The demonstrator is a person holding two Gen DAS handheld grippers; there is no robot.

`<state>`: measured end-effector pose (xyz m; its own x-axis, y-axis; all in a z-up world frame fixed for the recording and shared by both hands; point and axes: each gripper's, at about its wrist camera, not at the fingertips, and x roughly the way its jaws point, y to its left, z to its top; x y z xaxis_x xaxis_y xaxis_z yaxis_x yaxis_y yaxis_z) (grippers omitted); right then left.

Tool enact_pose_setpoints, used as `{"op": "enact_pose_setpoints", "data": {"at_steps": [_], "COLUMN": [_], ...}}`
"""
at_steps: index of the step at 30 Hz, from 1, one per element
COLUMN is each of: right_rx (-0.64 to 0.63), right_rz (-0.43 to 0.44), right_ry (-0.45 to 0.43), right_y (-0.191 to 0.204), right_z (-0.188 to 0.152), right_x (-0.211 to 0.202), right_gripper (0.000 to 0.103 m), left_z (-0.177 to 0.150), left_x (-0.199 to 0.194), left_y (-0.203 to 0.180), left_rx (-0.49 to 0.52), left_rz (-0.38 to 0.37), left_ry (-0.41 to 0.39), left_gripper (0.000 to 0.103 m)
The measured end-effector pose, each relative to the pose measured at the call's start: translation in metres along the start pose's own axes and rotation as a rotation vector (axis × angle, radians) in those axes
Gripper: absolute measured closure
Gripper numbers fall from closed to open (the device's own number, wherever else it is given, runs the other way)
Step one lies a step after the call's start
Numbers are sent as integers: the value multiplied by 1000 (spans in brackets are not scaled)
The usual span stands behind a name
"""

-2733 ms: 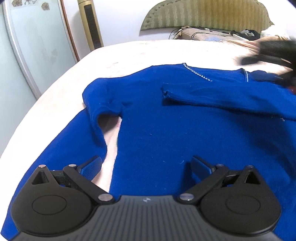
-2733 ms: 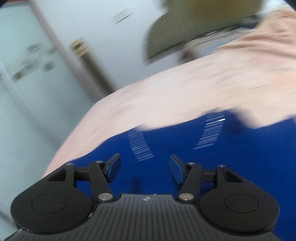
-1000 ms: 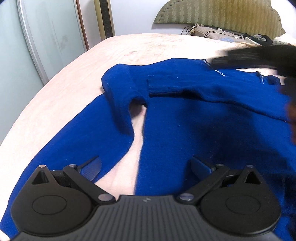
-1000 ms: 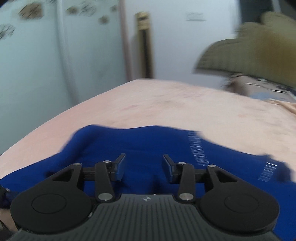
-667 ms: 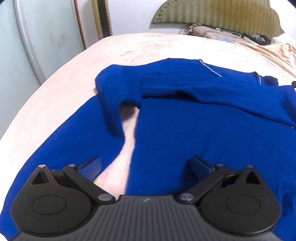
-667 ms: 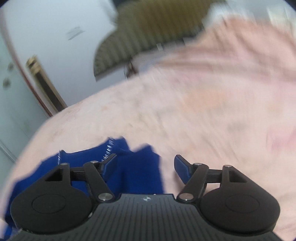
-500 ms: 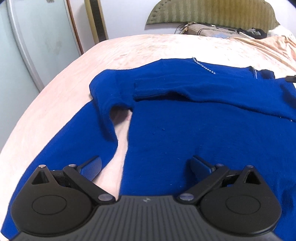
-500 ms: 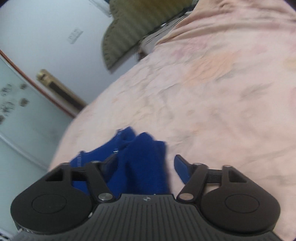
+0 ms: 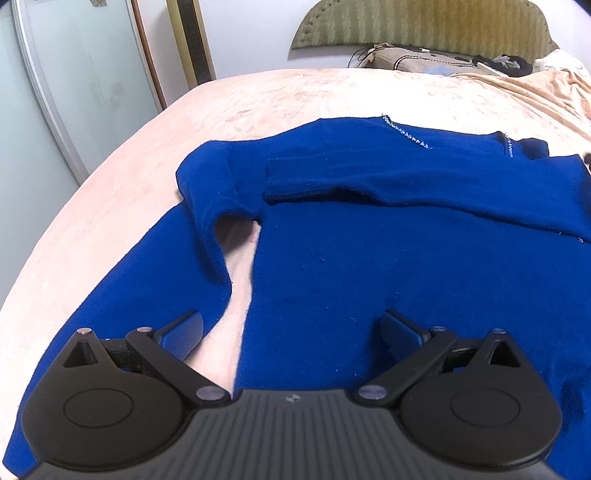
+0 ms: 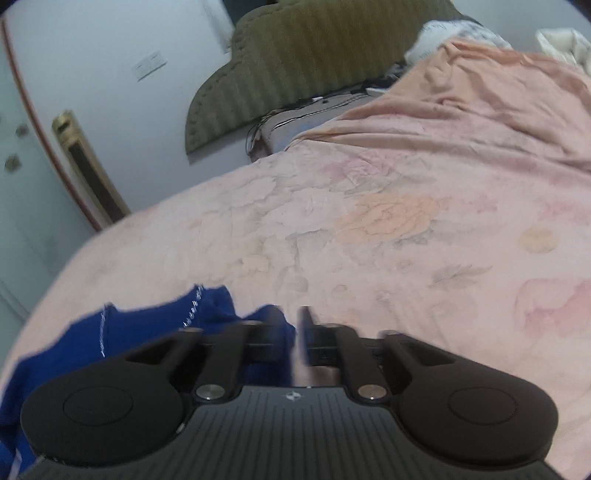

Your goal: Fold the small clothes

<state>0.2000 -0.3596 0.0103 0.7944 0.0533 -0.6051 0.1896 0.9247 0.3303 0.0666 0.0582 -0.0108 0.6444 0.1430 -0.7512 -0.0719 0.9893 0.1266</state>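
A blue sweater (image 9: 369, 258) lies flat on the pink bedspread (image 9: 277, 96), its right sleeve (image 9: 406, 181) folded across the chest and its left sleeve (image 9: 122, 280) stretched toward the near left. My left gripper (image 9: 291, 325) hovers open over the sweater's lower body, nothing between its fingers. In the right wrist view the sweater's collar and shoulder edge (image 10: 210, 306) reach the left finger. My right gripper (image 10: 293, 325) is blurred, its jaws closing to a narrow gap at that edge. Whether the pads press the cloth is unclear.
A green padded headboard (image 9: 424, 26) and a pillow with cables (image 9: 413, 62) stand at the far end. A rumpled peach blanket (image 10: 480, 103) covers the bed's right side. A frosted glass door (image 9: 74, 92) and a tall gold-framed unit (image 9: 190, 40) line the left wall.
My right gripper swung from over the sweater's chest to its right shoulder edge, rolled level, and its jaws narrowed. The left gripper stayed put and open.
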Motion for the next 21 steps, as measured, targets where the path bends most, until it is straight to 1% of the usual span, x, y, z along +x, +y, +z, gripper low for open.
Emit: {"op": "enact_pose_setpoints", "data": {"at_steps": [1, 2, 3, 4, 5, 6, 7, 8, 9, 11, 14, 16, 18, 19, 20, 21], "right_rx": [35, 65, 72, 66, 62, 60, 59, 56, 47, -10, -133, -219, -238, -230, -217, -206], "right_rz": [3, 31, 70, 99, 97, 87, 78, 69, 50, -3, -113, -190, -209, -205, -206, -217], "right_ry": [-8, -23, -31, -3, 42, 94, 133, 142, 132, 51, -71, -114, -89, -54, -12, 19], "right_y": [-3, -5, -7, -4, -1, 2, 5, 6, 8, 16, 29, 35, 32, 28, 24, 19], "right_z": [2, 2, 0, -1, -2, -3, -5, -7, -7, -5, 2, 6, 7, 6, 4, 2], "right_x": [2, 2, 4, 8, 15, 24, 32, 34, 32, 17, -7, -16, -12, -5, 4, 11], "right_gripper": [16, 13, 22, 36, 45, 57, 74, 90, 96, 96, 96, 96, 96, 86, 83, 71], "left_z": [0, 0, 0, 0, 1, 1, 1, 1, 1, 1, 2, 2, 2, 2, 1, 1], "left_x": [-1, -2, -3, -3, -2, -1, 0, -1, -1, -2, 0, 2, 3, 4, 4, 4], "left_y": [1, 2, 3, 4, 5, 5, 6, 7, 7, 7, 6, 7, 7, 6, 4, 3], "left_rx": [1, 1, 1, -1, -5, -9, -16, -21, -21, -9, -1, -15, -25, -25, -22, -15], "left_rz": [1, 0, 2, 7, 11, 11, 6, 1, -4, 4, 16, 6, -4, -7, -8, -7], "left_ry": [-1, -4, -7, -8, -5, 1, 6, 7, 4, -3, -1, 1, 8, 12, 15, 14], "left_gripper": [0, 0, 0, 0, 0, 0, 0, 0, 0, 0, 0, 0, 0, 0, 0, 0]}}
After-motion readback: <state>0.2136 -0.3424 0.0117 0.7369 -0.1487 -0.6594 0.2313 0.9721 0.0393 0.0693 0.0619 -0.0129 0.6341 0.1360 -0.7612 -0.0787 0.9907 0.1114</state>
